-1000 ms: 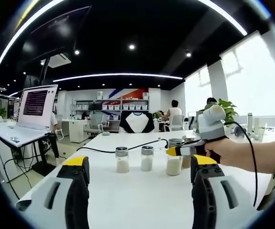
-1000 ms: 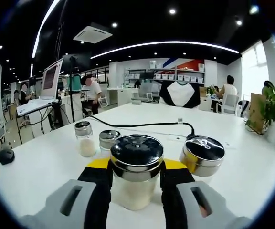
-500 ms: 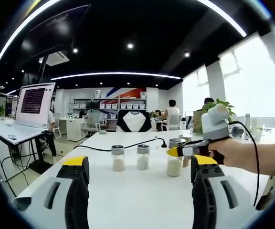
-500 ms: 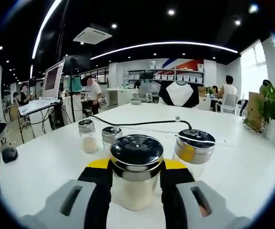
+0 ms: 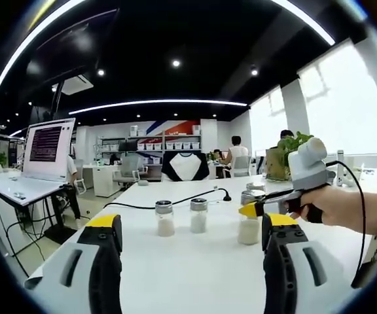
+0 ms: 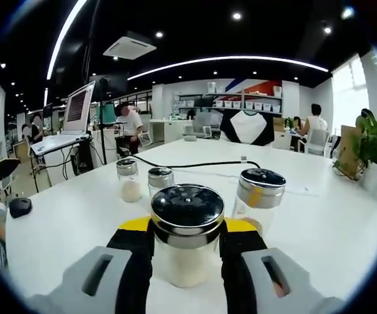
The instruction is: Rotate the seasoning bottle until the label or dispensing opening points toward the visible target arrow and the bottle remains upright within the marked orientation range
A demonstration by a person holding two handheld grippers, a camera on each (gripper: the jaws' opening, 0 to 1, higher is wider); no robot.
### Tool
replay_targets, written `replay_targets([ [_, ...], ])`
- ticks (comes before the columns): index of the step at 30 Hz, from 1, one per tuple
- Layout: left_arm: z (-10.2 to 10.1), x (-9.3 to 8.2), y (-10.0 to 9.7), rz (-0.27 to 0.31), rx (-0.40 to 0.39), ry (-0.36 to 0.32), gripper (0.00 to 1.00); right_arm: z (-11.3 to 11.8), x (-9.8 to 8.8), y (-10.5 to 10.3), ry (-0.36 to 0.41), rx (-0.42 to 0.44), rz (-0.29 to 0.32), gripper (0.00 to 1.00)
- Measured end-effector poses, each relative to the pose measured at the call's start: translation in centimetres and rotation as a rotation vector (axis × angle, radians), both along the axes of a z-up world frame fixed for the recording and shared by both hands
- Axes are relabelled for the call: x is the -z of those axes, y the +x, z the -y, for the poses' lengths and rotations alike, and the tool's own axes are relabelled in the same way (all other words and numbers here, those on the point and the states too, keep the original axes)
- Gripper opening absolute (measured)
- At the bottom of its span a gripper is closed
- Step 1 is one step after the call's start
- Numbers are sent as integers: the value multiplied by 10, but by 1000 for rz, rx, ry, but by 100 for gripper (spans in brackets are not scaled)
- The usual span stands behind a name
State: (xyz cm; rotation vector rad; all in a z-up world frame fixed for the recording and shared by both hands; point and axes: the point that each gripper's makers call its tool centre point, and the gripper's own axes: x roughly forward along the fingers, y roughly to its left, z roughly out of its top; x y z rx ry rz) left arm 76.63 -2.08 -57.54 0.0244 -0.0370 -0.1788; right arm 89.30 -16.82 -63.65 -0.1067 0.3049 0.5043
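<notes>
The seasoning bottle [image 6: 187,243], clear glass with white grains and a shiny metal lid, stands upright between my right gripper's [image 6: 187,230] yellow-tipped jaws, which are shut on it. In the left gripper view the same bottle [image 5: 249,226] appears at the right of the white table [image 5: 195,275]. The right gripper [image 5: 252,210] holds it there from the side, with a person's hand [image 5: 323,206] behind. My left gripper [image 5: 190,230] is open and holds nothing, well short of the bottles. I see no arrow mark on the table.
A second metal-lidded bottle [image 6: 256,196] with a yellow label stands just right of the held one. Two small shakers [image 6: 130,181] [image 6: 160,182] stand to the left, and a black cable [image 6: 195,164] runs behind them. A dark mouse [image 6: 19,207] lies near the left edge.
The right gripper view has levelled: the neighbouring bottle, first seen from above, now shows from the side. In the left gripper view the right gripper and its bottle sit further right.
</notes>
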Motion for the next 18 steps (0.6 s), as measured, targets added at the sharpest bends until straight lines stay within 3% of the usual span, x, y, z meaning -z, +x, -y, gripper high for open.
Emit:
replay_targets([
  [10, -3, -11, 0, 14, -12, -30, 94, 1, 3, -9, -4, 0, -9, 38],
  [18, -5, -5, -1, -3, -15, -47, 94, 5, 4, -23, -3, -5, -14, 38],
])
